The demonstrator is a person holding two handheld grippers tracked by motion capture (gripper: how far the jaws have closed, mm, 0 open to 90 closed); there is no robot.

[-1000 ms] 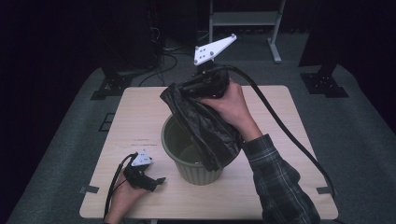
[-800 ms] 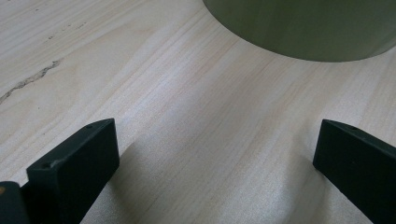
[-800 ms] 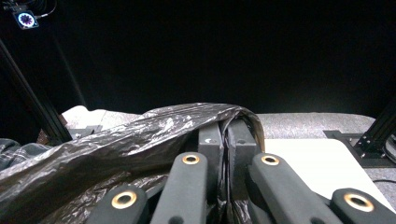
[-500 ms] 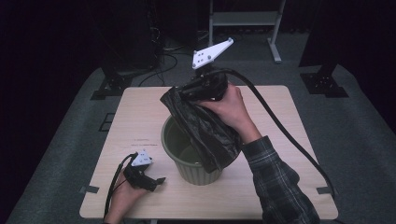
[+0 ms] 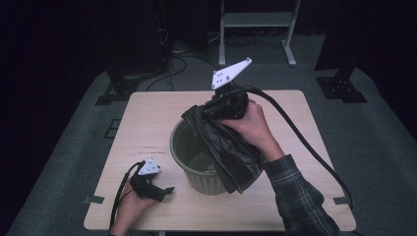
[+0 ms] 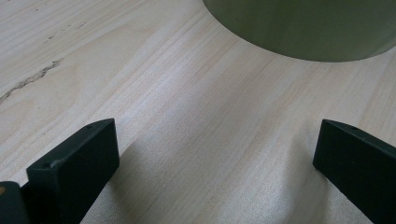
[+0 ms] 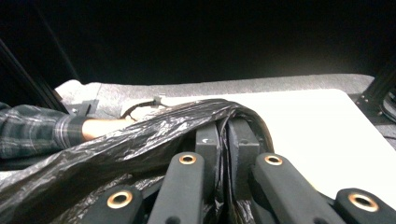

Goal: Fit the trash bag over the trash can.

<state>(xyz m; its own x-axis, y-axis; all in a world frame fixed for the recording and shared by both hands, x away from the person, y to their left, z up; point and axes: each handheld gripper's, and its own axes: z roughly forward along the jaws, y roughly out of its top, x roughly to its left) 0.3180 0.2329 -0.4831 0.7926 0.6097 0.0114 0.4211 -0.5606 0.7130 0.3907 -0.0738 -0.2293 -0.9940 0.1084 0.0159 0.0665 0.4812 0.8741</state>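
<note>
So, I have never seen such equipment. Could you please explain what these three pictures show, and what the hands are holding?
A person sits at a wooden table and holds a hand tool with two black jaws in each hand. There is no robot arm.

The high view looks down from above. The two other pictures come from small cameras riding on the tools, looking along their jaws.

On the table stands a green bin. The right gripper, above the bin's far rim, is shut on a black plastic bag that hangs over the bin's right side. The right gripper view shows the bag pinched between the jaws.

The left gripper rests low at the table's near left, jaws open, holding nothing; the bin's wall stands just ahead of it.
</note>
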